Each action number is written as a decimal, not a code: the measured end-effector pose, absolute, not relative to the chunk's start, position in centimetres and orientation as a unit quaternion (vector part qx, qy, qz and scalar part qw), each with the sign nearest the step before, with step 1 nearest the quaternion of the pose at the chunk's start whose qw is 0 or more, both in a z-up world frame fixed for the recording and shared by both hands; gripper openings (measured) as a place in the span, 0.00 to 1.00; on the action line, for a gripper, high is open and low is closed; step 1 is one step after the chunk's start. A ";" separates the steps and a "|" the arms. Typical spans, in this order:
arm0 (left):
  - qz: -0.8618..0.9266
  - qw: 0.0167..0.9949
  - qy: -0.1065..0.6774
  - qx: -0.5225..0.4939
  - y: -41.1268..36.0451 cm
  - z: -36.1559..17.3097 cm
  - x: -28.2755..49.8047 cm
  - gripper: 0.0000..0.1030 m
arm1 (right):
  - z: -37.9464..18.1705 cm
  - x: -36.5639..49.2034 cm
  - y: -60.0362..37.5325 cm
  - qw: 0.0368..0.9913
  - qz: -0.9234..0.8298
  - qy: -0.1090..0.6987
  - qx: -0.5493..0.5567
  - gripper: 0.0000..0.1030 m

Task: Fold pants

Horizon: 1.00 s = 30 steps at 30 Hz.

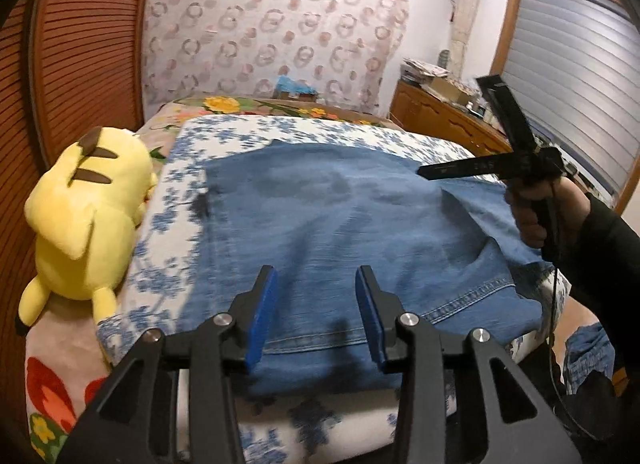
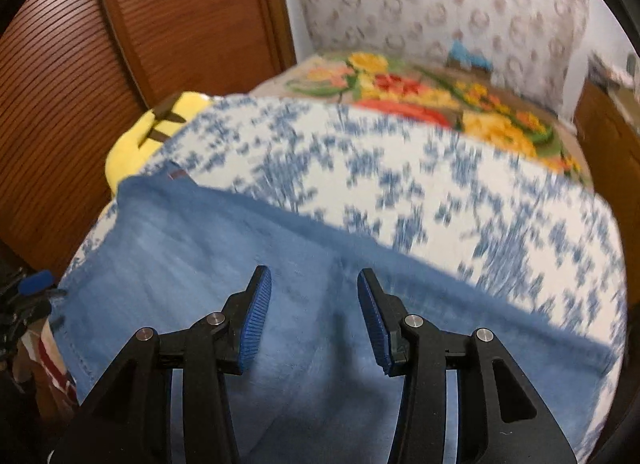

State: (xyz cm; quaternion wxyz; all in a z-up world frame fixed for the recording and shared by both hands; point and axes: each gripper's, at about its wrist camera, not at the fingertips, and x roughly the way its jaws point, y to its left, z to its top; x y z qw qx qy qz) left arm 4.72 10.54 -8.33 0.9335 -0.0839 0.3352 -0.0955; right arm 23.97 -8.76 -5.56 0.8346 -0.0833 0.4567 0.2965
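Bed in blue-flowered cover, jeans spread flat, yellow plush alongside

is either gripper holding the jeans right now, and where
Nothing is held. The left gripper and right gripper are both open above the jeans, with no fabric between the pads.

The blue-flowered cover on the bed smears badly in the right wrist view, its print reduced to streaks. The jeans run off the bottom edge there, so their near end is lost. The yellow plush toy is mostly hidden behind the bedding. In the left wrist view, the clutter on the wooden dresser is too small to name.
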 end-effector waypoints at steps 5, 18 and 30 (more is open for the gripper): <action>-0.112 0.927 0.350 -0.077 8.7 -9.2 5.9 0.38 | -6.3 24.7 -9.2 0.826 0.303 0.473 -0.042 0.33; -0.118 0.929 0.343 -0.068 7.4 -9.1 5.7 0.38 | 2.6 21.6 -8.7 0.910 0.295 0.288 -0.050 0.00; -0.095 0.932 0.345 -0.060 7.2 -9.0 5.9 0.40 | -0.5 22.8 -8.8 0.893 0.263 0.353 -0.093 0.30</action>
